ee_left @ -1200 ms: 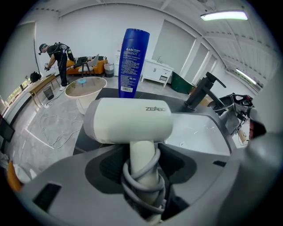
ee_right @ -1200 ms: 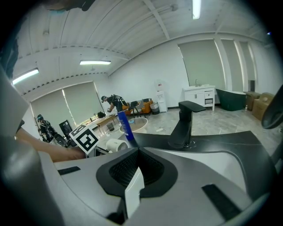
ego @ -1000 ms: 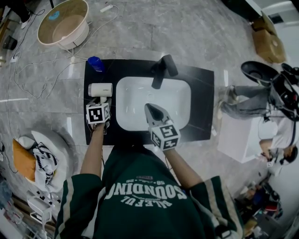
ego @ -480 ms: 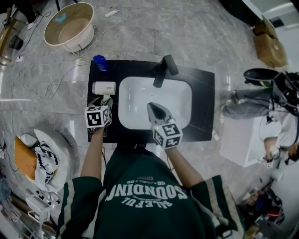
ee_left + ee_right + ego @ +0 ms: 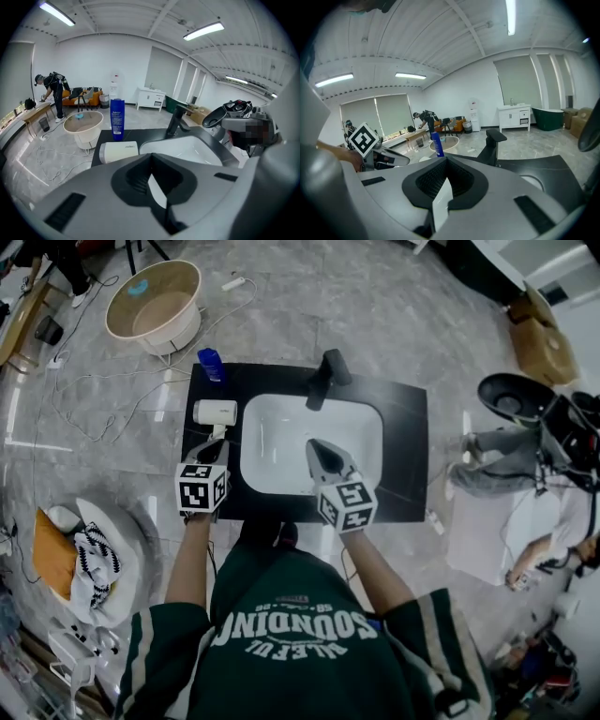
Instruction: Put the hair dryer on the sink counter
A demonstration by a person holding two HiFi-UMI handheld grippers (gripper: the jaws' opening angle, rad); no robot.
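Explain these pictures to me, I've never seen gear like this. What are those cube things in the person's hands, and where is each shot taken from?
There is no robot here. A person holds a clamp tool in each hand: the left gripper and the right gripper. The patterned cubes are part of those tools. The top-down picture comes from a camera on the person's head. The other two come from cameras riding on each gripper, looking along its jaws. Below is a black sink counter with a white basin, a black tap, a blue bottle and a white hair dryer lying left of the basin. Both grippers are shut and empty; the left one's jaws have just closed on nothing.
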